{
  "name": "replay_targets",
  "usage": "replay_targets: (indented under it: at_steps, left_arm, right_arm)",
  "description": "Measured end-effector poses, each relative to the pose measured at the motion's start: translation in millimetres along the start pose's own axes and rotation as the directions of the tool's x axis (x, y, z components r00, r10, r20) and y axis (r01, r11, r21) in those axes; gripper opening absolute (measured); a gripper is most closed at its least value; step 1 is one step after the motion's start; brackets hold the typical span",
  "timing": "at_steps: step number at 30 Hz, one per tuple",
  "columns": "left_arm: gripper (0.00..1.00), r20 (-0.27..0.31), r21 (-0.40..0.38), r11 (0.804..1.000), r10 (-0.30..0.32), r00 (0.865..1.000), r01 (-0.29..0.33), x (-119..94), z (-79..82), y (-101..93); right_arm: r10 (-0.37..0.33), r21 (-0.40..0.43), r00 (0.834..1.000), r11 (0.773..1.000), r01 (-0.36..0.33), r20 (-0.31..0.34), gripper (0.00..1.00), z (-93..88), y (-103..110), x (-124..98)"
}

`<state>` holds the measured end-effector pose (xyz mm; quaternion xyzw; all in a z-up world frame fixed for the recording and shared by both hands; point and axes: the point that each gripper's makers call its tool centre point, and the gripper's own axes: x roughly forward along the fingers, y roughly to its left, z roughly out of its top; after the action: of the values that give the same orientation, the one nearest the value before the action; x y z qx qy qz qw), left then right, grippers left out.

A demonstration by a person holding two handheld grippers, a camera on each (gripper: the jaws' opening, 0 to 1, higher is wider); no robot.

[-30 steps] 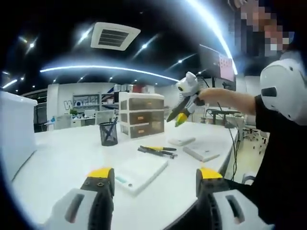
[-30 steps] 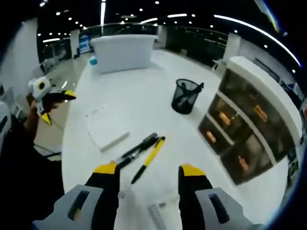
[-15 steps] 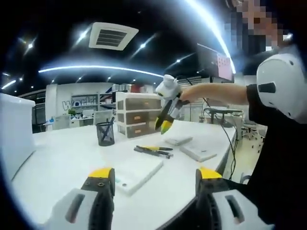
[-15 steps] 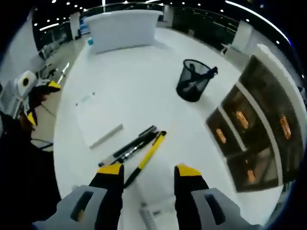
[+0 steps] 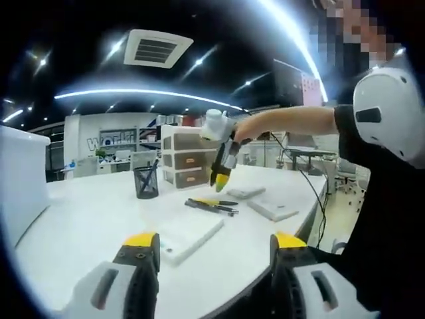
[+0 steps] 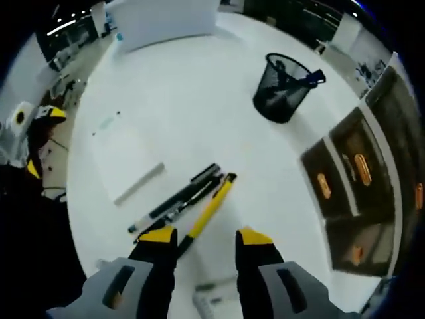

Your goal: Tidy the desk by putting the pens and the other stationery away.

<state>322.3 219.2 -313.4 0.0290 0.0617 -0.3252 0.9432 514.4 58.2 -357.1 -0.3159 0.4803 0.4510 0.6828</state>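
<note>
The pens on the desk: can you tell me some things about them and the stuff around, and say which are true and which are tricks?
1. A yellow pen lies beside dark pens on the desk. True.
2. The right gripper is shut on the yellow pen. False: its jaws are open above it.
3. The black mesh cup already holds pens. True.
4. The left gripper is holding a notepad. False: its jaws are open and hold nothing.
</note>
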Motion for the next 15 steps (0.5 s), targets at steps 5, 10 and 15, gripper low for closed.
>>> replay_targets:
  at_steps: [5,10,15]
  left_arm:
    - [0.67,-0.003,-0.008,1.000,-0.001,1.000,0.001,-1,-2.7,-1.5]
    - [0.66,-0.007,-0.016,1.000,0.000,1.000,0.000,-3,-5.6,-2.5]
    - [0.66,-0.008,-0.023,1.000,-0.004,1.000,0.004,-3,-7.6,-3.7]
  right_arm:
    - [0.009,0.030,0.999,1.000,-0.008,-0.038,0.28,4.9,-5,9]
    - [0.006,0.048,0.996,0.999,-0.002,-0.087,0.25,4.7,-8,18]
    - [0.015,0.066,0.993,0.998,-0.007,-0.117,0.24,2.6,-8,23]
